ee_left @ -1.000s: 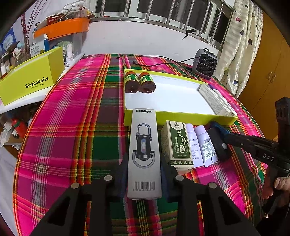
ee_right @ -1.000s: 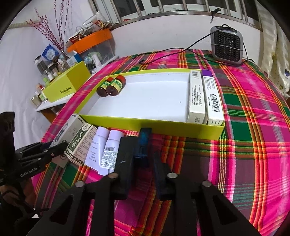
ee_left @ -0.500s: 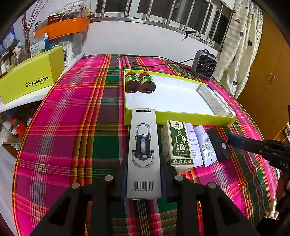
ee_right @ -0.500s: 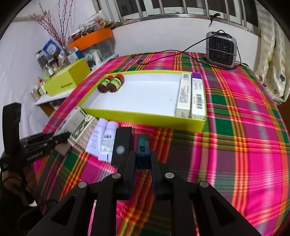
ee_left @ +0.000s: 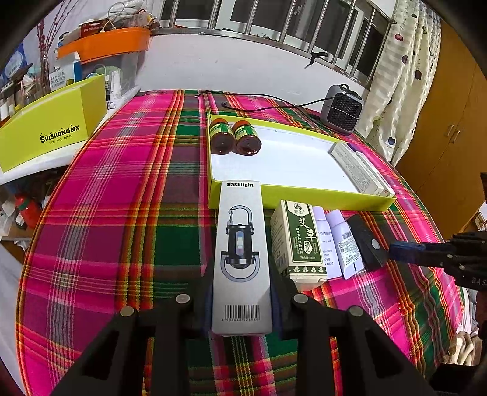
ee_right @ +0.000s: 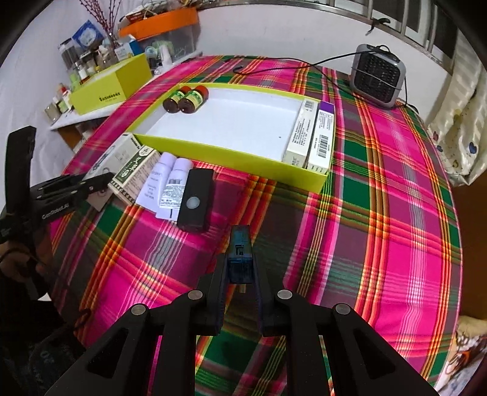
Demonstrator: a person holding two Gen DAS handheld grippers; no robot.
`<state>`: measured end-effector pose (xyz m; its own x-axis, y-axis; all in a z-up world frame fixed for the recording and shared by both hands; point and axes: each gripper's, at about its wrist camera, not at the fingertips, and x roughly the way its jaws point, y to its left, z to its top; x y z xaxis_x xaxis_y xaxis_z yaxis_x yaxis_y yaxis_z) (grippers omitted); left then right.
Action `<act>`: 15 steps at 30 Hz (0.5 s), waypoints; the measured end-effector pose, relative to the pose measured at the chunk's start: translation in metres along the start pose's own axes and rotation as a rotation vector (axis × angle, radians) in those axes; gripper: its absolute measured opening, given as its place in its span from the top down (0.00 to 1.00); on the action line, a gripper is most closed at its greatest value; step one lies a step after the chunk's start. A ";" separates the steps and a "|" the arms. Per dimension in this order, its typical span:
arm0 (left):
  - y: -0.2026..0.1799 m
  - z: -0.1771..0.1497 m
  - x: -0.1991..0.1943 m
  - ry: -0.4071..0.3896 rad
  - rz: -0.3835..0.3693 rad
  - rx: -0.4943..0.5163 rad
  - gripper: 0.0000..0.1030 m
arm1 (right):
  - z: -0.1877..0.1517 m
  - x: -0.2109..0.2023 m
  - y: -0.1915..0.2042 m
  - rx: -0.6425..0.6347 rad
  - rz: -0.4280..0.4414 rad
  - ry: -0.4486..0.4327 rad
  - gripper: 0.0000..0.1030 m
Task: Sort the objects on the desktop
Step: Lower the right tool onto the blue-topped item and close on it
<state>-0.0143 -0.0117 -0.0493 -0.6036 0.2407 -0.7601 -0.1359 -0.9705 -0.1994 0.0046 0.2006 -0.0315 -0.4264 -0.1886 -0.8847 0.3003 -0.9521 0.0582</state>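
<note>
The left gripper point(ee_left: 242, 300) points steeply down at the table, its two pads pressed on the long sides of the flashlight box point(ee_left: 241, 259), which lies flat on the cloth with its far end touching the tray's near wall. In the right wrist view this gripper comes in from 9 o'clock, with part of a hand point(ee_right: 16, 262) behind it.

The right gripper point(ee_right: 240, 274) also tilts steeply down and is clamped on a small blue device point(ee_right: 240, 256), carried clear above the cloth; in the left wrist view it reaches in from 3 o'clock, its tip just beside the black remote point(ee_left: 366, 245).

A row lies along the tray's near wall: the flashlight box, a green box point(ee_left: 296, 240), two white tubes point(ee_left: 334, 243) and the black remote, side by side and touching or nearly so.

The yellow-green tray point(ee_right: 213, 149) has a white floor. Two brown bottles point(ee_right: 185, 99) lie at its 11 o'clock corner, and two long cartons point(ee_right: 310, 134) lie against its 3 o'clock wall.

The table wears a pink, green and red plaid cloth point(ee_right: 380, 182). A small grey heater point(ee_right: 377, 76) stands at 1 o'clock, its cord trailing across the cloth. A yellow box point(ee_left: 45, 128) and a cluttered shelf sit at 10 o'clock, under a barred window point(ee_left: 274, 21); a spotted curtain point(ee_left: 404, 76) and wooden cupboard point(ee_left: 450, 115) are at 2 o'clock.
</note>
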 end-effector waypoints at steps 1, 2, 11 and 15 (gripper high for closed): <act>0.001 0.000 -0.001 -0.001 0.001 -0.003 0.71 | 0.002 0.002 -0.001 -0.003 -0.001 0.007 0.84; 0.002 0.000 -0.001 -0.002 0.002 -0.005 0.71 | 0.004 0.003 -0.001 -0.009 -0.002 0.014 0.84; 0.003 0.001 0.002 -0.006 -0.009 -0.001 0.71 | 0.012 0.007 -0.010 0.002 0.013 0.033 0.84; 0.003 0.000 0.003 -0.005 -0.012 0.001 0.71 | 0.026 0.013 -0.016 0.033 0.000 -0.006 0.84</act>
<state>-0.0167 -0.0140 -0.0517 -0.6062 0.2522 -0.7543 -0.1436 -0.9675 -0.2081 -0.0279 0.2068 -0.0323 -0.4313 -0.1895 -0.8821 0.2718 -0.9596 0.0733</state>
